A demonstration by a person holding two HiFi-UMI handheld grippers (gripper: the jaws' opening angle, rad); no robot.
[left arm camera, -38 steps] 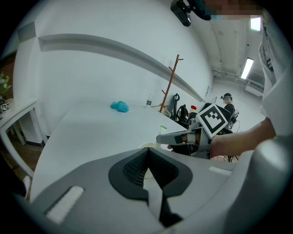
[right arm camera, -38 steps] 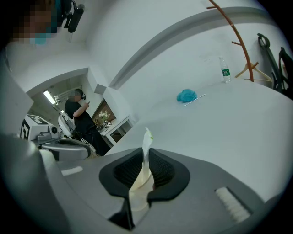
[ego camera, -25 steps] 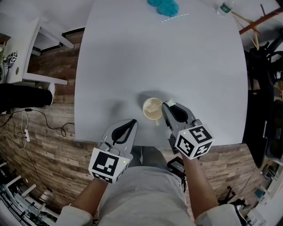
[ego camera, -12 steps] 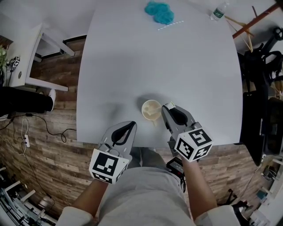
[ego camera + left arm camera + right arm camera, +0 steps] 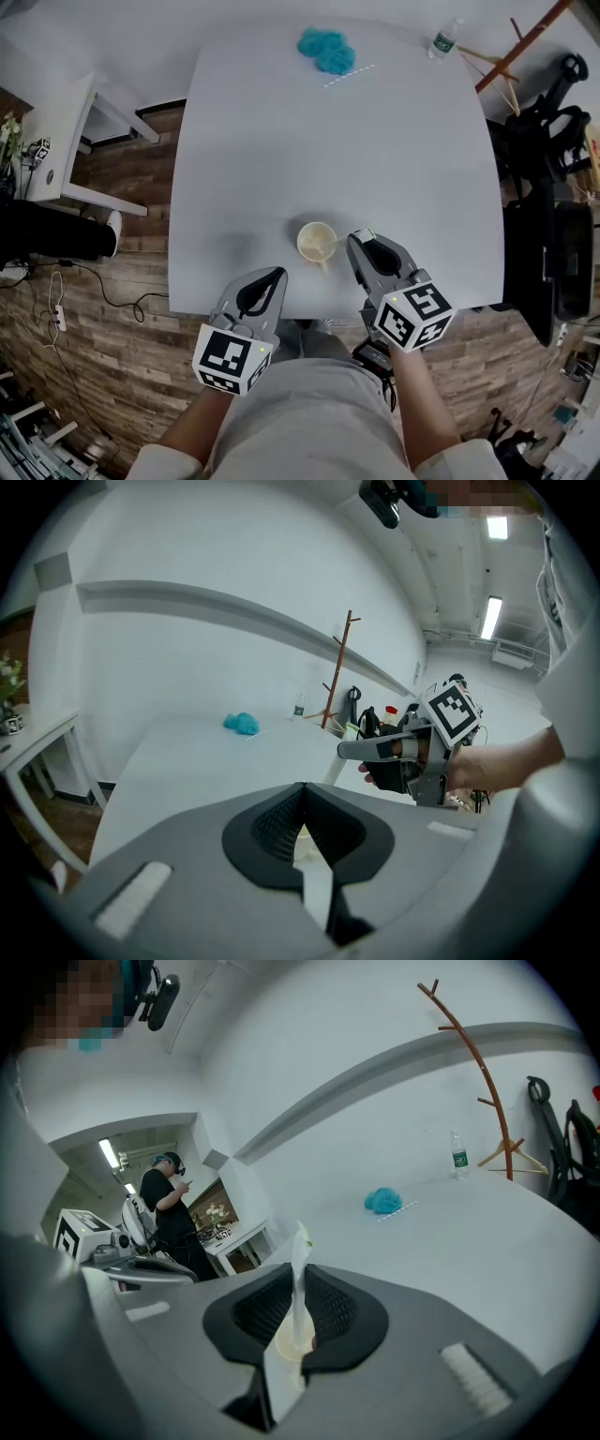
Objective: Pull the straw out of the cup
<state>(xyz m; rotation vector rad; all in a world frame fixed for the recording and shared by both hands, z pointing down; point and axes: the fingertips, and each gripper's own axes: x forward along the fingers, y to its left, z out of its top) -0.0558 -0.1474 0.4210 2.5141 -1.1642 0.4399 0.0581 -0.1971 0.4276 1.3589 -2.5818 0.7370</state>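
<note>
A cream paper cup (image 5: 317, 242) stands near the front edge of the white table (image 5: 281, 141). My right gripper (image 5: 359, 238) hangs just right of the cup, shut on a thin white straw (image 5: 299, 1283) with a greenish top end. The straw stands upright between the pads, and its lower end runs down toward the cup's mouth (image 5: 286, 1342). Whether it is still inside the cup is hidden. My left gripper (image 5: 277, 274) hovers over the table's front edge, left of the cup, shut with nothing between its jaws (image 5: 302, 787).
At the table's far side lie a blue cloth (image 5: 326, 49), a loose straw (image 5: 349, 75) and a water bottle (image 5: 444, 37). A wooden coat rack (image 5: 511, 42) stands at the back right, a small white table (image 5: 56, 131) at the left. A person in black (image 5: 173, 1208) stands off to the side.
Both grippers have risen a little, the right one with the straw in it. The cup has stayed where it was on the table.
</note>
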